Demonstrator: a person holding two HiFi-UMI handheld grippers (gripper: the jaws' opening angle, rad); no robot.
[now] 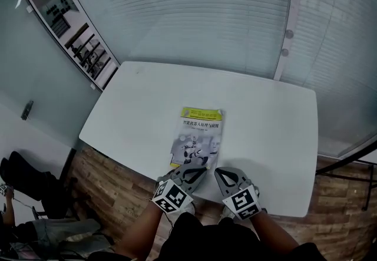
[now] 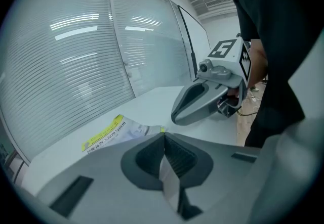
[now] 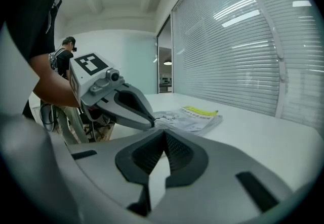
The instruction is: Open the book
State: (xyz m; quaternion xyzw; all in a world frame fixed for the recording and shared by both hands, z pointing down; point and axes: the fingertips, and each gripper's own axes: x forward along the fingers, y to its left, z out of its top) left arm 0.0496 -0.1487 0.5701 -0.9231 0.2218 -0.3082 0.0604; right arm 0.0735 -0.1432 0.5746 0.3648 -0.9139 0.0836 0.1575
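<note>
At the bottom centre of the head view, the left gripper point(image 1: 199, 171) has its jaws pinched on the near cover edge of the book point(image 1: 199, 135), and that edge curls upward. Just beside it, the right gripper point(image 1: 220, 173) has its jaws together on nothing. The book lies mid-frame on the white table point(image 1: 271, 136).

White table point(image 1: 135, 106), book point(image 1: 199, 136) on it

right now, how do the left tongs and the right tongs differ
The left grey tongs are shut on the near edge of the yellow-and-white paperback book; the right grey tongs are shut on nothing. The left tips sit over the book; the right tips are beside it, over the white table. Both are closed.
</note>
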